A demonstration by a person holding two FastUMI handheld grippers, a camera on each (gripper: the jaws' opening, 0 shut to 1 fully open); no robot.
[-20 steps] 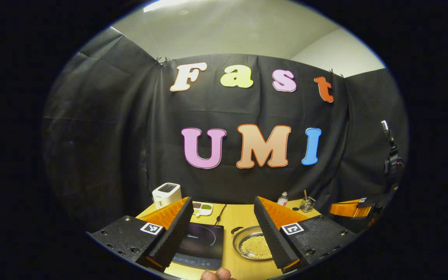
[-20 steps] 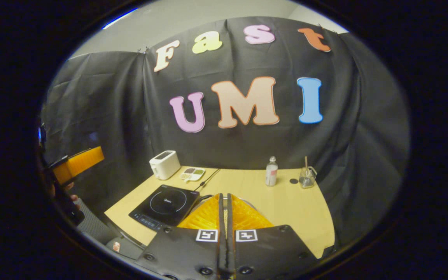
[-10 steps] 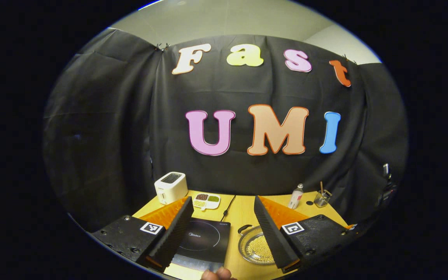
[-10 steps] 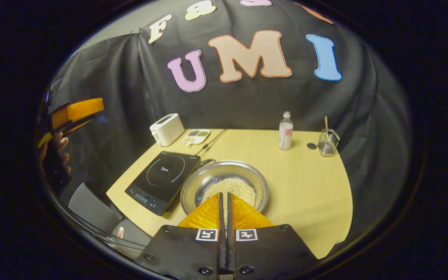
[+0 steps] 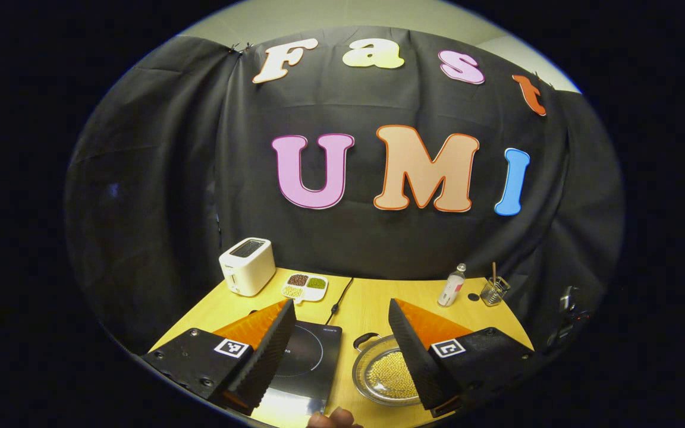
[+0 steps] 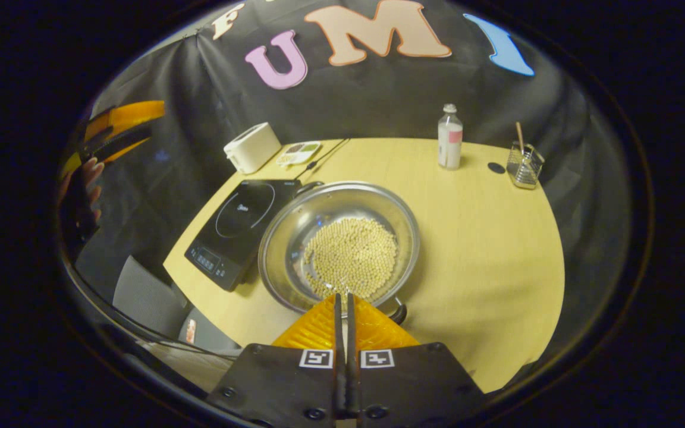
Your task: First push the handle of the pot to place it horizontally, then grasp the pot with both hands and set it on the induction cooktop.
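Right gripper view: right gripper (image 6: 343, 300) clenched, fingers pressed flat together w/ nothing between them, tips just at the near rim of the pot (image 6: 295, 226). Pot is a shallow steel pan w/ a heap of pale yellow beans (image 6: 351, 257) in the middle, sitting on the yellow tabletop (image 6: 485, 249). One dark handle (image 6: 401, 311) pokes out at the pot's near edge, approx 5 o'clock of the pot, right beside the right finger; whether the finger touches it, can't tell. Second handle (image 6: 310, 185) at approx 11 o'clock of the pot, next to the cooktop corner. Induction cooktop (image 6: 241, 229) lies at 9–10 o'clock of the pot, just beside it, black glass w/ a ring mark. Farther back: white toaster (image 6: 252, 147) at 11 o'clock, small sectioned dish (image 6: 299, 152) beside it, bottle (image 6: 449, 137) at 1 o'clock, glass jar w/ a stick (image 6: 522, 164) at 2 o'clock. Other gripper's orange fingers (image 6: 122, 122) and the hand (image 6: 84, 184) holding it at far 9 o'clock, well apart from the tabletop.

Left gripper view: left gripper (image 5: 339, 315) released, fingers spread wide, nothing held, hanging above the tabletop's near edge. Cooktop (image 5: 310, 359) shows between the fingers toward the left one; pot (image 5: 372, 374) sits by the right finger, partly hidden behind it, beans (image 5: 391, 375) visible, handle (image 5: 364, 340) at the pot's 11 o'clock. A fingertip (image 5: 332, 419) at 6 o'clock.
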